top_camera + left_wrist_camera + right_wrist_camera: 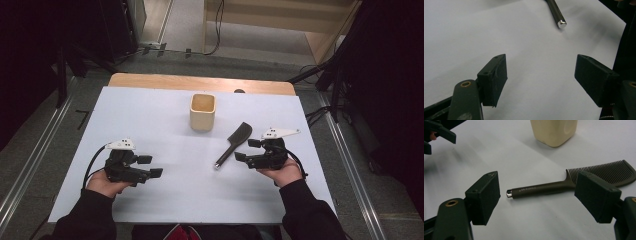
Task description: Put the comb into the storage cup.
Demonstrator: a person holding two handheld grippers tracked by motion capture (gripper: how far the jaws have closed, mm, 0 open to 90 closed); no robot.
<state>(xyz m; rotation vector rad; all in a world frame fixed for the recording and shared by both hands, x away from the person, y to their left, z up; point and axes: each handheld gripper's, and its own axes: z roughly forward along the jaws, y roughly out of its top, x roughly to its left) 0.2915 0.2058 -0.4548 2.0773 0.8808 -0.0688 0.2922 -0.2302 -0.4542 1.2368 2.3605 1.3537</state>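
The dark plastic comb with a long round handle (233, 144) lies flat on the white table (165, 195), just inside the right gripper (246, 150), whose jaws stand wide apart and hold nothing. Its handle runs crosswise between those jaws. The left gripper (150, 166), also spread and empty, sits well off. The cream square cup (202, 112) probably awaits it.

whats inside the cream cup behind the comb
The cream cup looks empty from the high view: bare inner walls show. Its bottom is hidden by the near wall. The comb lies outside it.
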